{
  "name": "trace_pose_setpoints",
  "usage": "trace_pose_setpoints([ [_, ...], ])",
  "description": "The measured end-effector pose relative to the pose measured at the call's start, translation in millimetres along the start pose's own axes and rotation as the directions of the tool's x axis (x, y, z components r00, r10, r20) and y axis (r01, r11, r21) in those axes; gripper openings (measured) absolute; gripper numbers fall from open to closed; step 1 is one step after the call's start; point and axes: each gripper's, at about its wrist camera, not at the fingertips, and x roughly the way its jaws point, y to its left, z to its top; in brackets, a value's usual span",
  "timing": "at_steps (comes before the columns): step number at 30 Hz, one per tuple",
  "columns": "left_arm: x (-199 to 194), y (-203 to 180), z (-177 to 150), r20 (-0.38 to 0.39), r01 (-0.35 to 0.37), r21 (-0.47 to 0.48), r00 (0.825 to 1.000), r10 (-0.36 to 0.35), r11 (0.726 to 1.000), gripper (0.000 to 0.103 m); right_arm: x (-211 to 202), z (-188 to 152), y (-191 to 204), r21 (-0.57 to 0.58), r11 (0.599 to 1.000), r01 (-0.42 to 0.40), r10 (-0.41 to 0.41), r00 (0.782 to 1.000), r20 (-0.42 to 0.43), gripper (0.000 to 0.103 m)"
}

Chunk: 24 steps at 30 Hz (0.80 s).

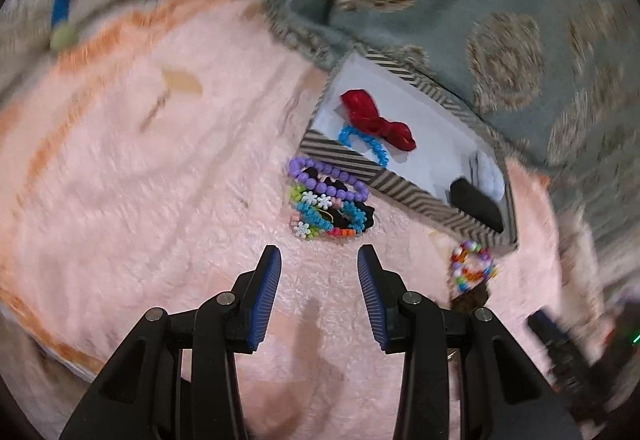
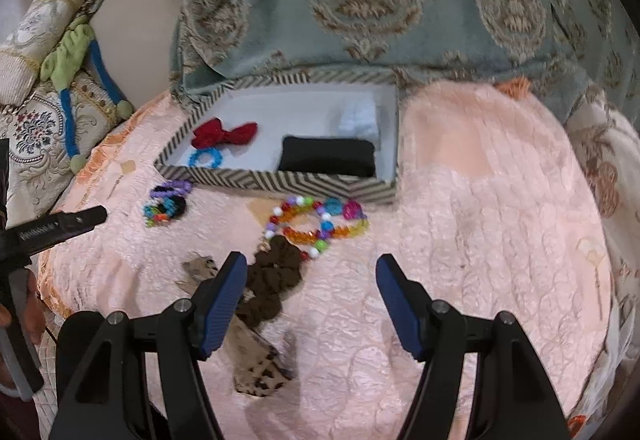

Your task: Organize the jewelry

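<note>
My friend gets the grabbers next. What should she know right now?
Left gripper: open, empty, aimed at the small bracelet pile.
Right gripper: open, empty, above the brown scrunchie.
Striped box on the pink blanket holds the red bow, a blue bracelet and a black pouch.
Done: those pieces are in the box.
Left: the small pile, the big bright bead bracelets, the scrunchie and a spotted fabric piece beside it all lie outside.
</note>
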Motion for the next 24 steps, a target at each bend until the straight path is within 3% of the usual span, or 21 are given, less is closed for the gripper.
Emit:
trace_pose_setpoints([
  [4,11.5,8.1,10.8,-0.002,0.023,-0.071,1.000,-0.024,0.997,0.032,12.9,-4.6,-12.5,0.037,0.999,-0.028,0.028,0.999,-0.022,0.065],
  [9,41.6,6.4,23.1,-0.055,0.029,-0.089,0.998,-0.034,0.996,0.032,15.6,-4.1,-13.0,0.007,1.000,-0.028,0.029,0.999,-0.021,0.053],
  [15,62.6,0.5,31.0,-0.072,-0.001,-0.048,0.997,-0.003,0.999,0.030,18.0,1.4,-14.8,0.014,0.999,-0.042,0.042,0.999,-0.021,0.052],
  [20,79.9,-1.3,32.0,-0.119,-0.031,-0.008,0.992,0.030,0.999,0.000,29.1,6.6,-16.0,0.013,0.999,-0.048,0.049,0.998,-0.033,0.052],
  [24,62.1,6.2,33.3,-0.069,-0.002,-0.034,0.998,-0.001,0.999,0.000,32.9,10.6,-21.4,0.008,0.999,-0.043,0.043,0.999,-0.029,0.048],
])
